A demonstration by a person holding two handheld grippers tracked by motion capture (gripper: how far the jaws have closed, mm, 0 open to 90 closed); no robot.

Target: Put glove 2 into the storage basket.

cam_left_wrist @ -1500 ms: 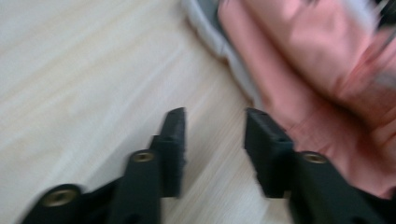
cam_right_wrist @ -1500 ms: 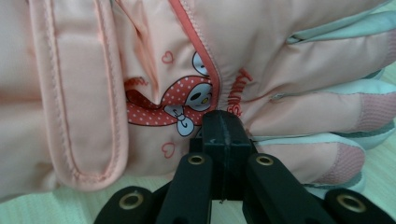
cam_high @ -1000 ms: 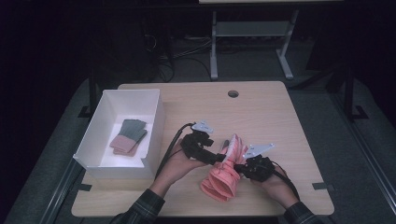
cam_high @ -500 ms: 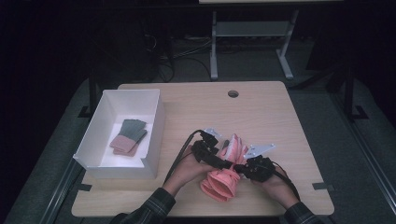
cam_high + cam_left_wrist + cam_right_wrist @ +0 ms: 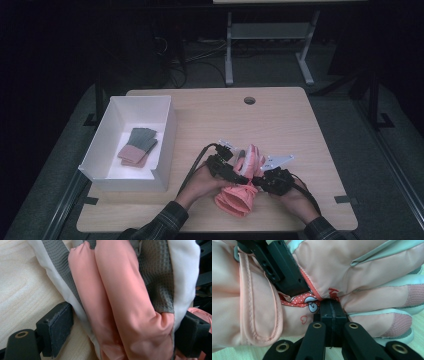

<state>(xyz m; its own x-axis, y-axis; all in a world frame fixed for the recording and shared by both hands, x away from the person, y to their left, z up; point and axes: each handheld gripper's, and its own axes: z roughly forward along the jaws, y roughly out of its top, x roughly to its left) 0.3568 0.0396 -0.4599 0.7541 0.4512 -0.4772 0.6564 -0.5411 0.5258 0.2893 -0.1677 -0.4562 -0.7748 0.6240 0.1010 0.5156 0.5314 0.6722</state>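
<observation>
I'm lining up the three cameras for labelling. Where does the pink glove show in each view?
High view: pink glove lies low and centre on the table, between the left gripper and the right gripper.
Left gripper view: its fingers run up the middle, between wide jaws.
Right gripper view: it spans the upper picture.
Shared landmark: the light wooden table.

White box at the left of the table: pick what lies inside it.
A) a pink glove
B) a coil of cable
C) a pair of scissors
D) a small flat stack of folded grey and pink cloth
D: in the high view the white box holds a small flat stack of folded grey and pink cloth, lying apart from the pink glove at the person's grippers.
</observation>
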